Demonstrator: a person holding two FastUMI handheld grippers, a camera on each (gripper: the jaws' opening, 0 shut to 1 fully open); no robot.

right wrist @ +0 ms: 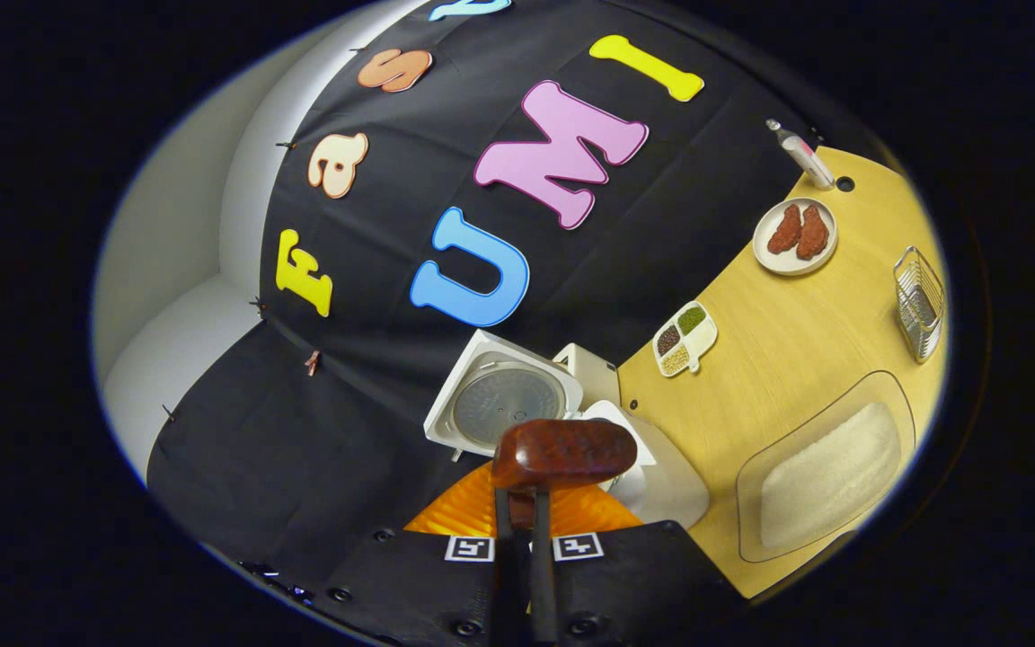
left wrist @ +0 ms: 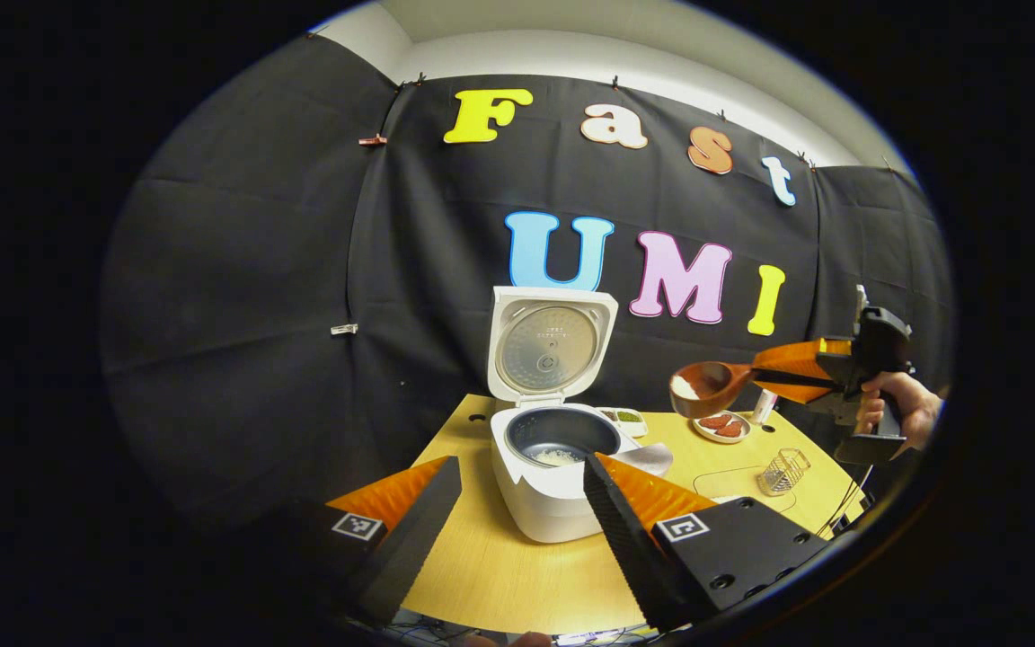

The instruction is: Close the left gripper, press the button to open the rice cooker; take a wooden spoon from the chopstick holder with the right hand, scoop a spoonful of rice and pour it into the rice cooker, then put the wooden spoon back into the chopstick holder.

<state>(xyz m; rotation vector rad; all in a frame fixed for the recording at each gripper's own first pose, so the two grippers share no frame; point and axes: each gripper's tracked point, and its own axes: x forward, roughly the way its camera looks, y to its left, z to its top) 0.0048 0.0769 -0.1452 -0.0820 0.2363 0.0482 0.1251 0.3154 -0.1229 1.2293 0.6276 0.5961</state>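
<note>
the rice cooker [left wrist: 546, 490] is seen in white, with a dark grey inner pot and a silvery, finely ringed disc in its raised lid [left wrist: 547, 346]. the wooden spoon [left wrist: 706, 388] is coloured reddish brown, mottled on its back, with white rice in its bowl. the table [left wrist: 517, 575] is finished in pale yellow wood grain. a white plate [right wrist: 794, 236] is covered with red-brown pieces. the chopstick holder [right wrist: 919, 303] is made of silver wire mesh.

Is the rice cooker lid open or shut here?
Open. The lid stands upright behind the rice cooker, baring the inner pot with some rice inside.
</note>
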